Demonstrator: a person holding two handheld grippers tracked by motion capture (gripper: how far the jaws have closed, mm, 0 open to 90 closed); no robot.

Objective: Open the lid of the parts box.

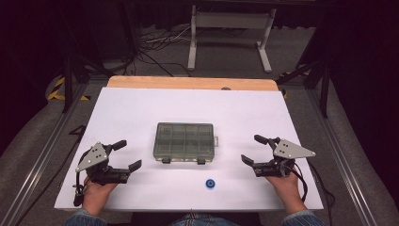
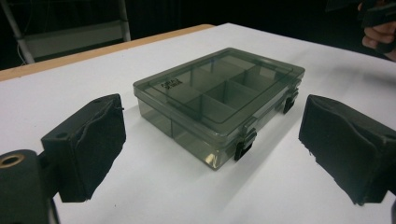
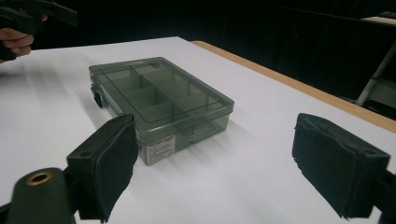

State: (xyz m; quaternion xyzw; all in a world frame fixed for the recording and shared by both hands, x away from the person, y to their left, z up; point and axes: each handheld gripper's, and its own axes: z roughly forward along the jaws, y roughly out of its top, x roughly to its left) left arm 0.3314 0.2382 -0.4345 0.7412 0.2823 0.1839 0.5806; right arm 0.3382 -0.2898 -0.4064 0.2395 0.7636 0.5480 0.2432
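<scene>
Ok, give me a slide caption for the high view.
Closed organiser box mid-table, open left gripper and right gripper flanking it, blue disc in front.

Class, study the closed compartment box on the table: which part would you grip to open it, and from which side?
Probably the two black latches on the compartment box's near long edge, approached from the person's side: they protrude there, while the lid lies flat and shut.

My high view looks down and forward over the whole white table (image 1: 141, 113). My two gripper views sit low and close, facing inward from opposite ends. All three share the smoky compartment box (image 1: 184, 140) (image 2: 219, 98) (image 3: 159, 100).
</scene>
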